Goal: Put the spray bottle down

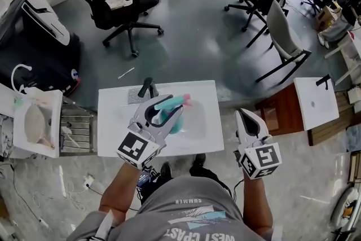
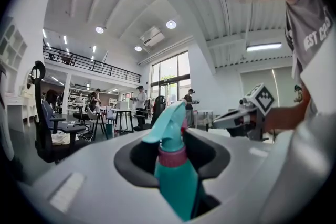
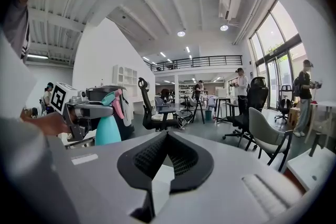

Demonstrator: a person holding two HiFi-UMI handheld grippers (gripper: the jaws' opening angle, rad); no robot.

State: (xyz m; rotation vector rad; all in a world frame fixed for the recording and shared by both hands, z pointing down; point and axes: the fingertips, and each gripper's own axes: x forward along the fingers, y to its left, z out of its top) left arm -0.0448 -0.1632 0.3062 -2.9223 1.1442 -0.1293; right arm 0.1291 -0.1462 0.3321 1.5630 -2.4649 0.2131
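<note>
Placement is not yet done: the left gripper (image 1: 163,112) has its jaws partly closed around the body of the teal spray bottle (image 2: 176,178), just under the pink collar (image 2: 172,157), and holds it in the air over the white washbasin top (image 1: 113,121), near the black faucet (image 1: 148,87). The right gripper (image 1: 245,115) is beside the basin's right edge, jaws together on nothing, and seems to have no part in this step. The next move calls for lowering the bottle until its base meets a flat part of the top, clear of the faucet and probably of the sunken bowl. The jaws should open only once the bottle stands settled, so it does not tip.
</note>
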